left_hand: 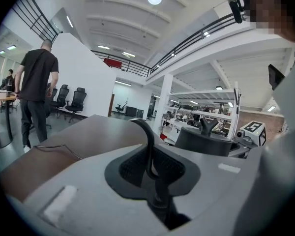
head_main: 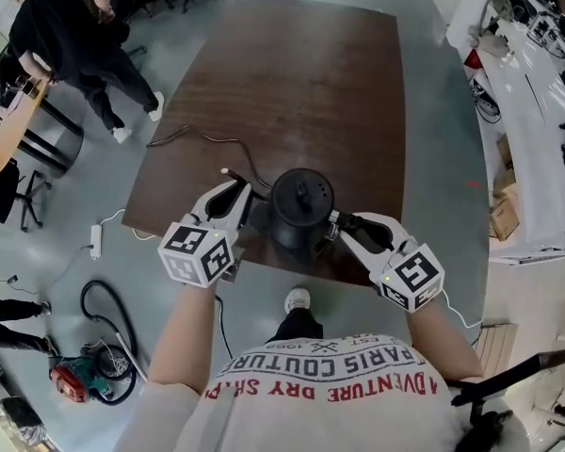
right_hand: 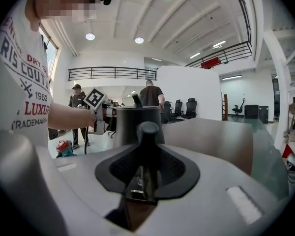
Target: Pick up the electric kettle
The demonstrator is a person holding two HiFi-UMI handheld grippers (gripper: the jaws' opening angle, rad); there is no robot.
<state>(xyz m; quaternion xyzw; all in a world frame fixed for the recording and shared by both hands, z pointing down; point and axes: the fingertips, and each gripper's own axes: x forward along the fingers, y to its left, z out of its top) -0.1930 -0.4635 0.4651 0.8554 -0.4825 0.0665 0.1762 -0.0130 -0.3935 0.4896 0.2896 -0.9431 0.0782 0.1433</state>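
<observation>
In the head view the kettle (head_main: 301, 205) sits at the near edge of the brown surface (head_main: 292, 73). The left gripper (head_main: 245, 198) touches its left side and the right gripper (head_main: 337, 222) its right, but whether its base is clear of the wood cannot be told. A thin cord (head_main: 196, 137) lies on the surface beyond the kettle and to its left. A good lift would likely go straight up, both hands rising together and level, with an eye on that cord in case it drags. Well apart to the kettle's left, a person in black (head_main: 71, 36) stands on the grey floor. On the near side of the kettle, a red machine with a black hose (head_main: 75, 379) lies on the floor to its left, and white benches (head_main: 527, 83) run well off to the kettle's right. In the left gripper view the fingers (left_hand: 78, 181) are clenched on what looks like the kettle's thin curved spout (left_hand: 148, 136), with the kettle's body just to the right. So slim a part should probably steady the kettle rather than carry it. In the right gripper view the fingers (right_hand: 226, 181) are clamped on the handle (right_hand: 147, 132), the body just beyond it. This grip should probably take the weight, held firm so the kettle does not swing. Office chairs (right_hand: 189, 107) stand far beyond the kettle.
</observation>
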